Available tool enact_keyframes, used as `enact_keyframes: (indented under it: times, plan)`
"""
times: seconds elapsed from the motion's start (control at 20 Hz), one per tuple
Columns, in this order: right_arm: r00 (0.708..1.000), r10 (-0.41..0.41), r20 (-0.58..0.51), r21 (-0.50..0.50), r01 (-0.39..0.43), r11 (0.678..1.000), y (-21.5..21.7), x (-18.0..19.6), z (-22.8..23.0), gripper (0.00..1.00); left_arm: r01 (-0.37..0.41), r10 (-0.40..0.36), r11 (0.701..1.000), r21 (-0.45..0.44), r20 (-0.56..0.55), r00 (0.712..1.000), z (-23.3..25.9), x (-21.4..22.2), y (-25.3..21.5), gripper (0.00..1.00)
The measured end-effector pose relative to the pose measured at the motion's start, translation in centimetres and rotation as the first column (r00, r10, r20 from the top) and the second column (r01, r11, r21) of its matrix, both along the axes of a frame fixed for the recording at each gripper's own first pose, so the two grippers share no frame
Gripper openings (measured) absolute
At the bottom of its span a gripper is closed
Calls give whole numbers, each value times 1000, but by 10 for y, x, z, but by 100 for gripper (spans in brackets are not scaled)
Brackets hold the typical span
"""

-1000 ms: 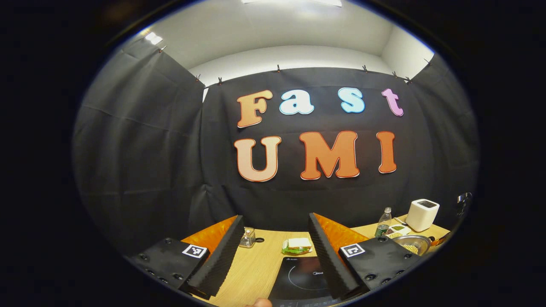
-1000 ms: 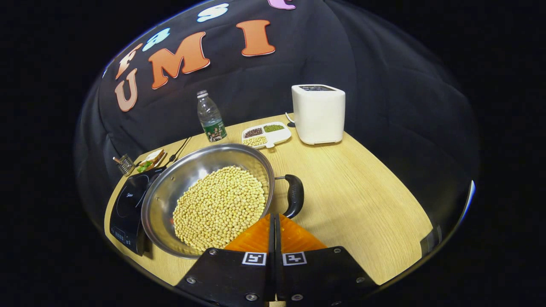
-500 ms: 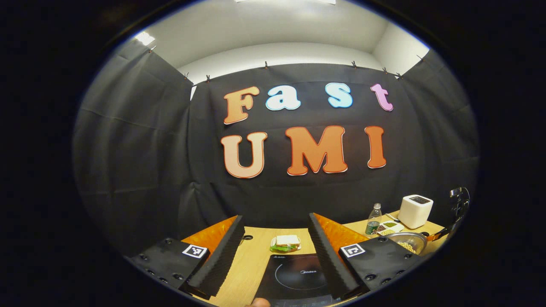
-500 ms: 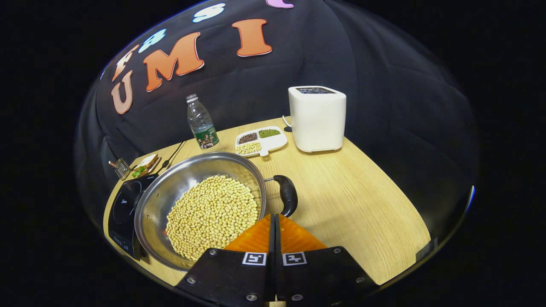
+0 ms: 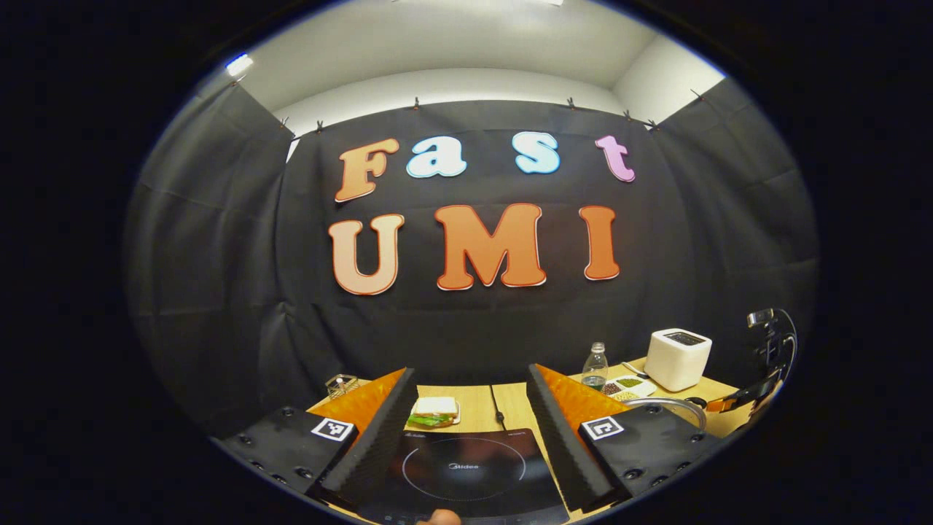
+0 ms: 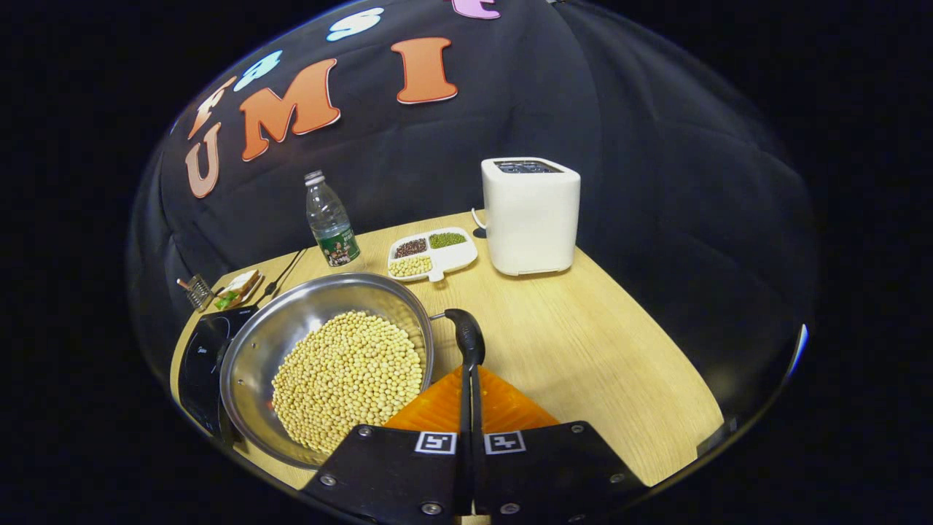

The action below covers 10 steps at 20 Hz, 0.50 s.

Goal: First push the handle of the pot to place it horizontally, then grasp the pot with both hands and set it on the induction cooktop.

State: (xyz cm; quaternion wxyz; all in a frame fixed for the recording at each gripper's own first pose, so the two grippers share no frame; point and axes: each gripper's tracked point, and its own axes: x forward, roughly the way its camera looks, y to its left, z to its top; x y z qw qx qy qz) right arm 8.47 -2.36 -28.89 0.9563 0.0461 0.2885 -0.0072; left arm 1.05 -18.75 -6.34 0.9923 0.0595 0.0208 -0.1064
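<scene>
A steel pot (image 6: 291, 328) full of yellow beans sits on the wooden table (image 6: 605, 350), its left edge against the black induction cooktop (image 6: 195, 361). The pot's black handle (image 6: 466, 337) points toward me on its right side. My right gripper (image 6: 469, 373) is shut, its tips right at the handle's near end. In the left gripper view, my left gripper (image 5: 471, 372) is open above the cooktop (image 5: 466, 467), nothing between its fingers. Far to its right lie the pot's rim (image 5: 667, 402) and the right gripper (image 5: 743, 397).
Behind the pot stand a white toaster (image 6: 531, 215), a plastic bottle (image 6: 329, 219) and a divided dish of beans (image 6: 431, 251). A sandwich (image 6: 235, 286), a small metal rack (image 6: 195, 290) and a black cable (image 6: 286, 264) lie beyond the cooktop. The table's rounded edge runs close on the right.
The left gripper has swung so the cooktop now sits centred between its fingers. The right gripper shifted so the pot's handle, earlier right of its tips, now lines up with them and looks narrower.
</scene>
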Motion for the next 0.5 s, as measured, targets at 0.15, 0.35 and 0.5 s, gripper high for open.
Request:
enact_keyframes:
  times: [0.15,0.35,0.5]
  plan:
    - [1000,4,30,-7,-4,1000,-1,-5,10,0,39,-37,999,39,-42,998,-41,2,-37,99]
    - [996,13,84,-12,-13,1000,1,0,24,3,90,-85,996,24,-157,984,-103,5,-83,96]
    - [994,27,105,-20,-25,999,6,7,26,17,97,-89,995,23,-224,970,-143,16,-103,99]
